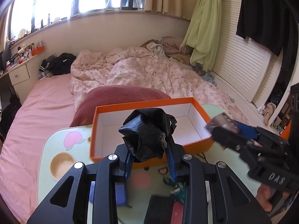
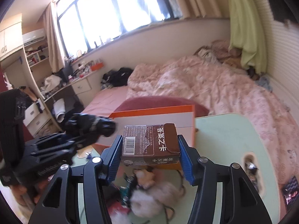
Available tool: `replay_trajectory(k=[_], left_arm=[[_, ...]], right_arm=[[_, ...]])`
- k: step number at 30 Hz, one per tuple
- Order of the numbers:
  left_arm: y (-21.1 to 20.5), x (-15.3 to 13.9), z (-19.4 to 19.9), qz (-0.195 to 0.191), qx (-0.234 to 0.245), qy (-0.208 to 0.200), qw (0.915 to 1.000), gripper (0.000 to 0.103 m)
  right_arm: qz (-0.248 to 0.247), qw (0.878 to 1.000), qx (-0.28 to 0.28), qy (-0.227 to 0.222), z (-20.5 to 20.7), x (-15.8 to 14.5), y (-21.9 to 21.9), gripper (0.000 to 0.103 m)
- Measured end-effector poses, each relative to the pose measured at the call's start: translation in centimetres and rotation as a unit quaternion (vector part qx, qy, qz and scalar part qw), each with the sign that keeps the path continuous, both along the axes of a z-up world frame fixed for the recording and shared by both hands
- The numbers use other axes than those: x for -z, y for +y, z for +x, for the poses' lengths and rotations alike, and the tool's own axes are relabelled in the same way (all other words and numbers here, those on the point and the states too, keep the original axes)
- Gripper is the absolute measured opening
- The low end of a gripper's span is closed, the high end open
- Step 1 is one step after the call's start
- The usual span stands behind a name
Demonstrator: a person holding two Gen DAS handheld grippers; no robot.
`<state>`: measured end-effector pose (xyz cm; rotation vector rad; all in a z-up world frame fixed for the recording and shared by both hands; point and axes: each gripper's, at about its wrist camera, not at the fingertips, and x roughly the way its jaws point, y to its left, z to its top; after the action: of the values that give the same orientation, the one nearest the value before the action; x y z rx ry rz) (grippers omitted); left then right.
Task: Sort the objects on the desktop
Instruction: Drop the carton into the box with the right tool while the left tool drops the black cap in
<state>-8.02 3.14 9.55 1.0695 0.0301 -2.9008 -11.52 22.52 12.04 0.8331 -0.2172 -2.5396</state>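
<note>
- My left claw (image 1: 149, 160) pinches a black bag (image 1: 147, 132), raised before the orange box (image 1: 104, 110) at the bench's (image 1: 46, 149) far edge.
- My right claw (image 2: 149, 149) grips a brown carton (image 2: 149, 143) beside it; the box's inside is bare.

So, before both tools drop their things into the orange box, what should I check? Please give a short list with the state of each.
1. Left tool closed on the black crumpled bag: ok.
2. Right tool closed on the brown card box: ok.
3. Orange box open, no lid: ok.
4. Space inside the orange box: ok, the white floor looks bare.
5. Bag over the box opening: cannot tell, it appears in front of it.
6. The two tools apart from each other: ok.
</note>
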Motion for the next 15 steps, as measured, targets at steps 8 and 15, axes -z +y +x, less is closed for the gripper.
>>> replay_trajectory(k=[8,15], left_arm=[[-1.3,4.3,-3.9,0.025,-0.028,-0.07,0.9969,0.042],[-1.7,2.8,0.7,0.056,-0.033,-0.015,0.9978,0.071]], right_arm=[[0.046,0.997,0.029,-0.059,-6.6,3.1,-1.4,0.077],[0.011,0.999,0.039,-0.009,-3.3,1.7,0.0,0.097]])
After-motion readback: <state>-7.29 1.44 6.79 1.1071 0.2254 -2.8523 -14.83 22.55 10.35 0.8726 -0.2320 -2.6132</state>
